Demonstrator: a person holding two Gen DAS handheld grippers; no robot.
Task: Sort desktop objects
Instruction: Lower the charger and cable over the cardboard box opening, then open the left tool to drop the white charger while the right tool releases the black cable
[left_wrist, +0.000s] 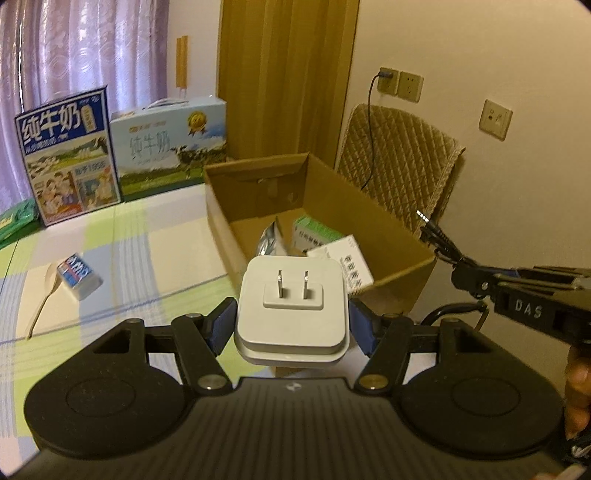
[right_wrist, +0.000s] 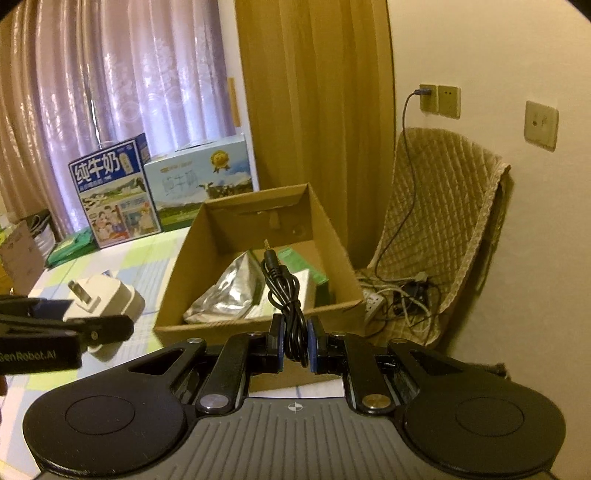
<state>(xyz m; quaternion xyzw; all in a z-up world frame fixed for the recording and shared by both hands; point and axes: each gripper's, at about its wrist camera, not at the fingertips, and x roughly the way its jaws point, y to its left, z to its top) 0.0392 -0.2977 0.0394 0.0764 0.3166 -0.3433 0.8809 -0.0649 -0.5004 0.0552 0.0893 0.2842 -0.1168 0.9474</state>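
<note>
Grippers both loaded, step in hand looks like carry-to-box. Left gripper (left_wrist: 291, 325) is clamped on a white plug adapter (left_wrist: 293, 295), blue pads on its two sides, prongs facing fwd, held up off the tabletop (left_wrist: 147, 266) just short of the cardboard box (left_wrist: 325, 192) near-left corner. Right gripper (right_wrist: 295, 345) is pinched on a coiled black audio cable (right_wrist: 286, 291), jack tip sticking up, held at the box's near wall w/ the free end over the inside.

Box sits at the tabletop's right edge and already has a silver foil pouch (right_wrist: 229, 291), a green-white carton (left_wrist: 314, 230) and a white packet (left_wrist: 345, 262) in it. Still out on the tabletop, toward the left edge: a small blue-white carton (left_wrist: 77, 275) and a pale spoon (left_wrist: 46, 291) touching it.

Next move, my guess: both go fwd over the box rim, lower a bit, then let go. Cable is floppy, so drop it clear of the wall or it may hang over. Adapter should go into the free near-left part of the box floor.
</note>
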